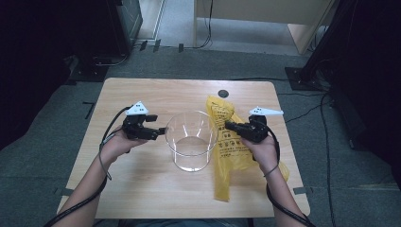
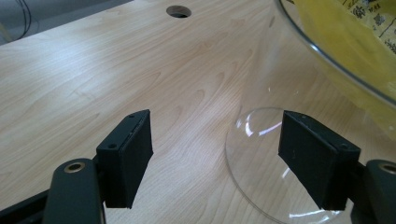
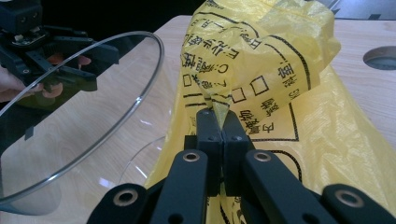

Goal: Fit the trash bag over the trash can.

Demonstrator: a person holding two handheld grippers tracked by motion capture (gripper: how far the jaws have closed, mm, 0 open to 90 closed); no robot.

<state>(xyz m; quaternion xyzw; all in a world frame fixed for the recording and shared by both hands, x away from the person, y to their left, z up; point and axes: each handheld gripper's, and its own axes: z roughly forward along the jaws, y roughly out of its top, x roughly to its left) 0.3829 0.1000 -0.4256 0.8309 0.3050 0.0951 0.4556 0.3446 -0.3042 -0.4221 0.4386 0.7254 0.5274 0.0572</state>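
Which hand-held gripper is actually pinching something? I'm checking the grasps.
The right hand-held gripper: its jaws are shut on a fold of the yellow bag. The left hand-held gripper is open, with nothing between its jaws.

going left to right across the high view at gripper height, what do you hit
left hand-held gripper → clear glass round container → yellow plastic bag with black print → right hand-held gripper's black body

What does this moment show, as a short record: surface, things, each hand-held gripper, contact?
surface: wooden table
things: clear bin, upright; yellow bag beside it, printed in black
left hand-held gripper: open, jaws empty, at the bin's left side
right hand-held gripper: shut on a fold of the bag
contact: bag lies against the bin's right side; left jaws apart from the bin
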